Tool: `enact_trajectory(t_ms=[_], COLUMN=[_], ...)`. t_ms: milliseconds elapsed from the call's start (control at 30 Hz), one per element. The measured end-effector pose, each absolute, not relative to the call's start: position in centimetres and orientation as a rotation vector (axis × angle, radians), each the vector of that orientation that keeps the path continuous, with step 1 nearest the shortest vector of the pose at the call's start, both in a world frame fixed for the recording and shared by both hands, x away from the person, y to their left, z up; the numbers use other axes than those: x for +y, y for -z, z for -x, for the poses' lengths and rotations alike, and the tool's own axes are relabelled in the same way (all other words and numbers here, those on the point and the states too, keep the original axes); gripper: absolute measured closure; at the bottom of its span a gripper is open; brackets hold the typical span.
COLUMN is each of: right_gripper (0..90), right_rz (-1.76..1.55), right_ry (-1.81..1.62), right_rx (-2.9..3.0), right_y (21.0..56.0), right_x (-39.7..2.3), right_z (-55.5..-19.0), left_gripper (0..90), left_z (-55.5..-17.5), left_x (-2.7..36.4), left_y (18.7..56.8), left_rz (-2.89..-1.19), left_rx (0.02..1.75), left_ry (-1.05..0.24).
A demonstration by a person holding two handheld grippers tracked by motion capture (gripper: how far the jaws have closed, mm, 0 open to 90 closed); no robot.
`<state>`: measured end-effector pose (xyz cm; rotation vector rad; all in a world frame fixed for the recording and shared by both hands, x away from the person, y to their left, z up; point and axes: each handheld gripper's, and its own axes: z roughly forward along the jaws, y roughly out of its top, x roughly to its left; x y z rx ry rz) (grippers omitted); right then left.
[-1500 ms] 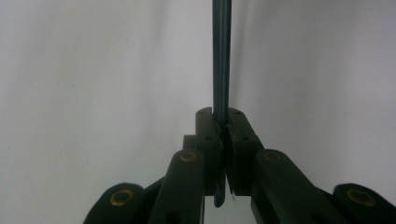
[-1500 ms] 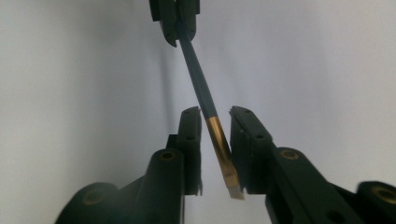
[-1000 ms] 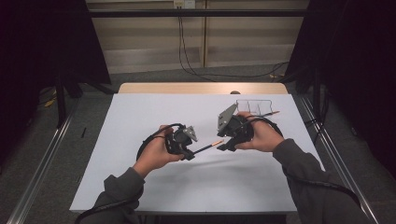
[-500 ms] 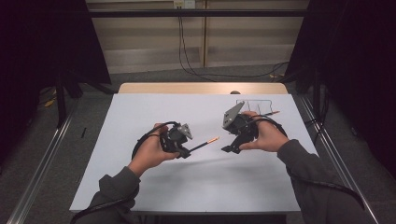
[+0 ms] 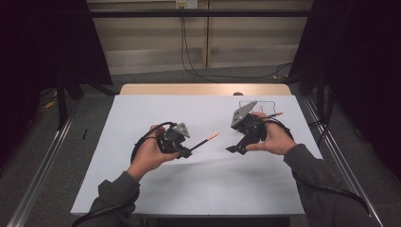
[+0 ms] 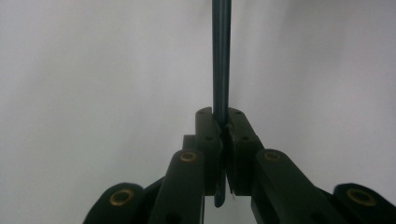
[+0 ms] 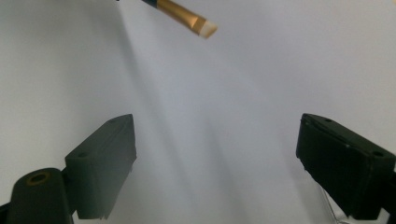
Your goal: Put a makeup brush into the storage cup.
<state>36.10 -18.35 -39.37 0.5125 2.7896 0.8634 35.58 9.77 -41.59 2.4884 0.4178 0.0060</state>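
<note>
A dark blue pencil (image 5: pixel 203 141) with a copper ferrule and pale eraser end juts to the right from my left gripper (image 5: pixel 187 152), above the white sheet (image 5: pixel 198 189). In the left gripper view the jaws are shut on the pencil shaft (image 6: pixel 221 56), which runs straight ahead from the left gripper (image 6: pixel 223 119). My right gripper (image 5: pixel 235 148) hovers a short way right of the eraser tip. Its jaws have just been opening, and nothing lies between them. In the right gripper view the pencil's eraser end (image 7: pixel 187 18) shows beyond the right gripper (image 7: pixel 217 154).
A small wire rack (image 5: pixel 257 105) stands at the sheet's far right behind the right hand, with another pencil (image 5: pixel 275 114) across it. A wooden table edge (image 5: pixel 203 89) runs along the back. Metal rails flank the table on both sides.
The right gripper's jaws were at the pencil's eraser end; they have opened and drawn off to the right. The left gripper keeps the pencil, shifted slightly left.
</note>
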Motion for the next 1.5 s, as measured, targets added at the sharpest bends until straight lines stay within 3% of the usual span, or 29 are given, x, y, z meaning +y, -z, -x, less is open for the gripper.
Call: enact_trajectory(t_ms=[600,1500], right_gripper=[10.9,9.9], right_rz=[-0.596,-0.645], right_ry=[-0.992,-1.167], right_rx=[2.734,2.668], right_y=[39.6,40.1], right_x=[-19.2,-19.5], right_z=[-36.0,-35.7], left_gripper=[85.3,85.2], left_z=[-35.4,-34.1], left_x=[11.4,10.0], left_y=[41.9,43.1], left_rz=[-2.196,-1.948], left_rx=[0.543,0.565], left_ry=[-0.027,-0.033])
